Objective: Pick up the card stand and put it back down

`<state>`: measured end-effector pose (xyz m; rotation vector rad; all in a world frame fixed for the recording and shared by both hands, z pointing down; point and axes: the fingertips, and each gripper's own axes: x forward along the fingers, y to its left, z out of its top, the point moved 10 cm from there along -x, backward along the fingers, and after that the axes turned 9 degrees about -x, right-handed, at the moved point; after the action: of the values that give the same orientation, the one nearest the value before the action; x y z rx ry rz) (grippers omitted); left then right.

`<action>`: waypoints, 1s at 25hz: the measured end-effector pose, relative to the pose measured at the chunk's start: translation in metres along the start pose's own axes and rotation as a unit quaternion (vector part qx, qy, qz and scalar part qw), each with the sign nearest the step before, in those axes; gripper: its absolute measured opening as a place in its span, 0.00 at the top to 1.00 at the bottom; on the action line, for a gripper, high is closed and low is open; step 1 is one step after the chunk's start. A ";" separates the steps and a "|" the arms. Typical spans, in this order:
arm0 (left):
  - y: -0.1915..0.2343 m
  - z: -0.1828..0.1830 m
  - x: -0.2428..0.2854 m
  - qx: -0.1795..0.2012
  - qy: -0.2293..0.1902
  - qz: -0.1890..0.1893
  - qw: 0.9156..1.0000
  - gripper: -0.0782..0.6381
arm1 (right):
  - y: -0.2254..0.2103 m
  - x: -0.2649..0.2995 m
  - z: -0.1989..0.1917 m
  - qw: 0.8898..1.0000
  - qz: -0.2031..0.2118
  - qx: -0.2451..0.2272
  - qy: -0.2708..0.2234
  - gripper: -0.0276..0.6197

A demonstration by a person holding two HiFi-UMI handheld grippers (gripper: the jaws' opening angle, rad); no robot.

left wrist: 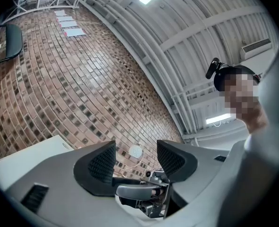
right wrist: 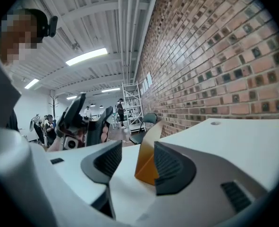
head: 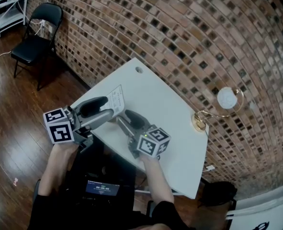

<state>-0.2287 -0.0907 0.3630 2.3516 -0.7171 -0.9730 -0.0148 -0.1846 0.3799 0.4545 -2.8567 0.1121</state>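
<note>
Card stand [head: 115, 99] on table [head: 165, 114], near left edge; lamp [head: 226, 98] at right edge; chair [head: 33, 44] on floor, far left.

We find long ceiling lights [right wrist: 86, 56] glaring white in both gripper views, lighting the room evenly from above. The head view is dimmer: the white counter [head: 170, 114] stands bright against the dark, glossy floor [head: 16, 143]. Every picture bows at its edges, and the gripper views have black corners. The right hand-held gripper [right wrist: 137, 148], close to the lens, looks perhaps slightly soft.
</note>
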 end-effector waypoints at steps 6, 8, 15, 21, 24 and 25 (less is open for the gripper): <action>0.011 0.000 -0.010 -0.014 -0.011 0.006 1.000 0.53 | -0.002 0.034 -0.009 0.999 -0.022 0.015 0.027 0.59; 0.013 -0.001 -0.013 -0.019 -0.013 0.006 1.000 0.53 | -0.001 0.044 -0.011 0.999 -0.027 0.018 0.031 0.59; 0.008 0.001 -0.019 -0.016 -0.017 0.005 1.000 0.53 | -0.007 0.055 -0.016 0.997 -0.054 0.031 0.046 0.68; 0.008 -0.001 -0.021 -0.019 -0.018 0.007 1.000 0.53 | -0.010 0.050 -0.019 0.997 -0.042 0.052 0.037 0.86; 0.007 -0.002 -0.020 -0.019 -0.016 0.007 1.000 0.53 | -0.011 0.047 -0.020 0.997 -0.039 0.060 0.033 0.89; 0.006 -0.002 -0.020 -0.019 -0.016 0.007 1.000 0.53 | -0.011 0.046 -0.020 0.997 -0.039 0.062 0.031 0.90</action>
<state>-0.2409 -0.0823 0.3781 2.3008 -0.7191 -1.0113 -0.0495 -0.2062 0.4111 0.5748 -2.7780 0.2848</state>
